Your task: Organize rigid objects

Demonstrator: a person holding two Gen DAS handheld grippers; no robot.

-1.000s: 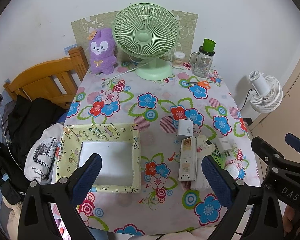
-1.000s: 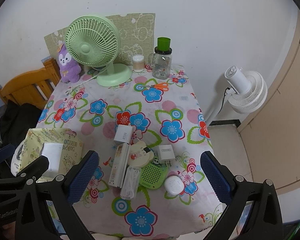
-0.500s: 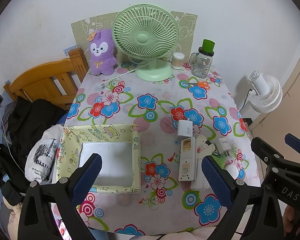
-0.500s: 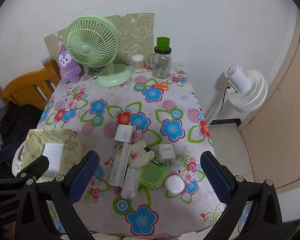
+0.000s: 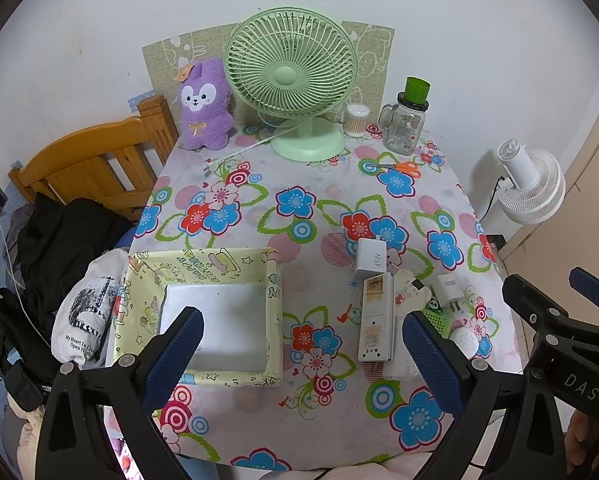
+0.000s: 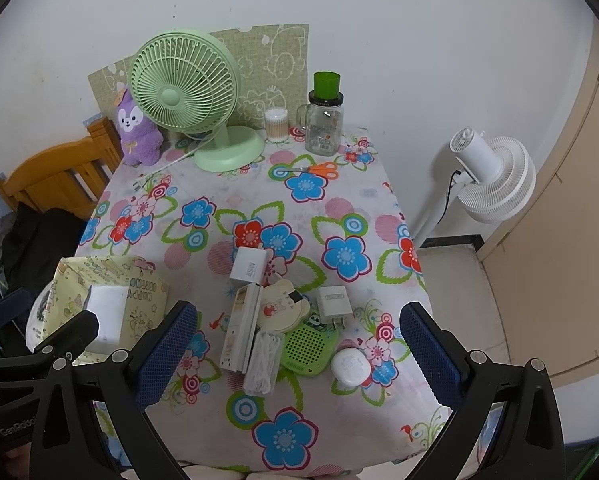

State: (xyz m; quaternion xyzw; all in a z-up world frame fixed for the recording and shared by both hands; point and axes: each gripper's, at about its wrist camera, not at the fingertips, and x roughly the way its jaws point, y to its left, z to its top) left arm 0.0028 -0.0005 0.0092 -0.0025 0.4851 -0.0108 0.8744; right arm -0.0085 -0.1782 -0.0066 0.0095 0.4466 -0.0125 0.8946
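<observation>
Both grippers hover wide open and empty above the near edge of a floral table (image 5: 299, 216). The left gripper (image 5: 301, 344) frames a yellow box (image 5: 203, 264); chargers and small gadgets (image 6: 291, 312) cluster ahead, between the fingers of the right gripper (image 6: 297, 340).

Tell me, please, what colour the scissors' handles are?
Orange; the scissors show best in the right wrist view.

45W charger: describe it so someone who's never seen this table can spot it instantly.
On the floral tablecloth, find the cluster of small items on the near right, across from the yellow box. The 45W charger is the white block at the cluster's far end, toward the green fan. Unlike the smaller white plug adapter, it has "45W" printed on it.
</observation>
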